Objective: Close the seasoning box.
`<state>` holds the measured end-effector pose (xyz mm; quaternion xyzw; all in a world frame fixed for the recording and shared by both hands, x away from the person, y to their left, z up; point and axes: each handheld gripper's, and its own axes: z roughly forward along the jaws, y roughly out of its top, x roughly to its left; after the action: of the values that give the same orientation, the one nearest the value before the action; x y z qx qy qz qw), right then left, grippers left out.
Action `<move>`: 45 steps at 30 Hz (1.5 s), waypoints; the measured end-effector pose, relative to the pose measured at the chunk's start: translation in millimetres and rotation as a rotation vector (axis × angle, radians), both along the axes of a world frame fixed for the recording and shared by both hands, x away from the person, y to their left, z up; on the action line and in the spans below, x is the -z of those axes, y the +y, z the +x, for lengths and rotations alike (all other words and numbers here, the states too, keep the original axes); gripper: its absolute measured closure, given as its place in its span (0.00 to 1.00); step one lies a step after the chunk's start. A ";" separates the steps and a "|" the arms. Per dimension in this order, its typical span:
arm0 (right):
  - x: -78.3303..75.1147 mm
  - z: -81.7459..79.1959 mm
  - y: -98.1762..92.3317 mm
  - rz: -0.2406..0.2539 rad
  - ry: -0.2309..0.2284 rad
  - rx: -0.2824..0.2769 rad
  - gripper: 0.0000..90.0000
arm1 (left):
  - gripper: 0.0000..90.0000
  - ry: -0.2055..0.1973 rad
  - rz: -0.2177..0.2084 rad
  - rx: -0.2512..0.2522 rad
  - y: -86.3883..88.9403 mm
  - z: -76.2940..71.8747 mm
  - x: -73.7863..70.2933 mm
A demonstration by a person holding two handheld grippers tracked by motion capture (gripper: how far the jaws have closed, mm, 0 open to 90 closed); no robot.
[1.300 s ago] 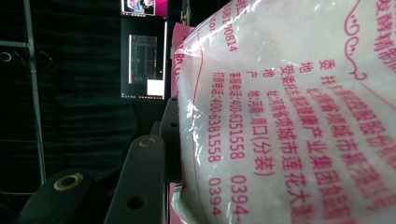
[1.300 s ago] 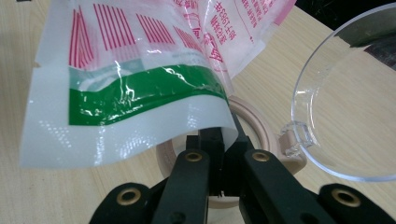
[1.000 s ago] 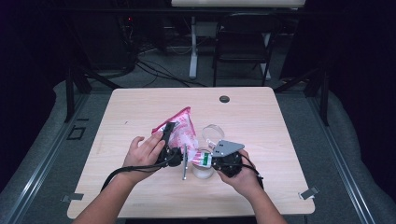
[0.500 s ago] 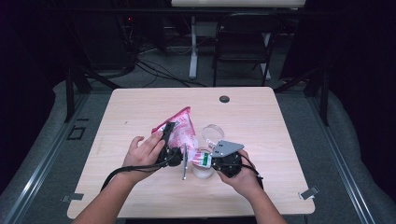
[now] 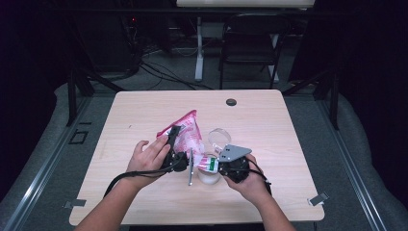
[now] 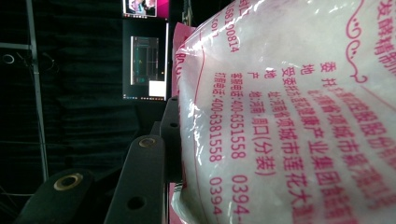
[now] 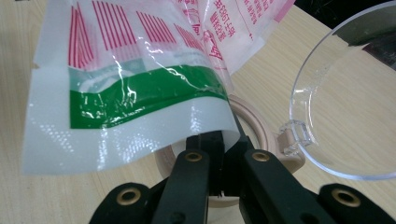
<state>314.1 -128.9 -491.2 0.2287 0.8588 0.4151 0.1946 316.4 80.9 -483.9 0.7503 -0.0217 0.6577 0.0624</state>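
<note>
Nothing shifted since a second ago: both hands parked mid-counter [image 5: 144, 120], forearms reaching in from the near edge. Left gripper [image 5: 172, 147] angled up and away, fingers [image 6: 144, 182] clamped on the pink-printed plastic bag [image 6: 289, 107], bag bulging against the inner pad. Right gripper [image 7: 219, 154] aimed leftward, fingers [image 7: 191, 179] pinched tight on the bag's green-and-white corner, right above the beige container [image 7: 254, 121], with its clear hinged lid [image 7: 336, 116] flipped open alongside.
</note>
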 end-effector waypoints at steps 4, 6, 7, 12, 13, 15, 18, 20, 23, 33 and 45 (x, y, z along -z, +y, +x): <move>0.1 0.0 0.1 0.000 0.000 -0.001 1.00 | 0.73 -0.001 0.001 0.003 0.1 0.3 -0.4; 0.2 0.1 0.2 -0.001 0.001 -0.001 1.00 | 0.73 -0.001 0.002 0.003 0.0 0.1 -0.5; 0.3 0.1 0.2 -0.001 0.001 -0.001 1.00 | 0.73 -0.001 0.002 0.003 0.0 0.2 -0.4; 0.6 0.4 -0.1 0.000 0.003 -0.002 1.00 | 0.73 -0.026 -0.011 0.039 0.5 2.2 0.9; 0.7 0.4 -0.1 0.000 0.003 -0.002 1.00 | 0.73 -0.003 0.004 0.005 -0.5 -0.3 -1.3; 0.9 0.5 0.0 0.000 0.005 -0.003 1.00 | 0.73 -0.008 0.003 0.011 -0.6 0.1 -1.2; 1.7 0.3 0.6 0.000 0.007 -0.002 1.00 | 0.73 -0.028 -0.012 0.039 0.5 2.4 1.1; 2.0 0.0 1.2 -0.003 0.005 0.000 1.00 | 0.73 -0.007 0.002 0.011 0.1 0.5 -0.1; 2.2 0.2 1.4 -0.008 0.009 -0.005 1.00 | 0.73 0.001 0.002 -0.001 0.2 -0.3 0.1; 3.5 0.3 2.7 -0.009 0.010 -0.007 1.00 | 0.73 0.001 0.001 0.000 1.4 -0.2 1.2; 4.0 0.7 2.5 -0.009 0.011 -0.003 1.00 | 0.73 -0.002 0.003 0.008 0.6 0.2 0.7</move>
<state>314.9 -126.5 -495.2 0.2286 0.8620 0.4104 0.1904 316.6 81.6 -484.6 0.7496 -0.0260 0.6583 0.0637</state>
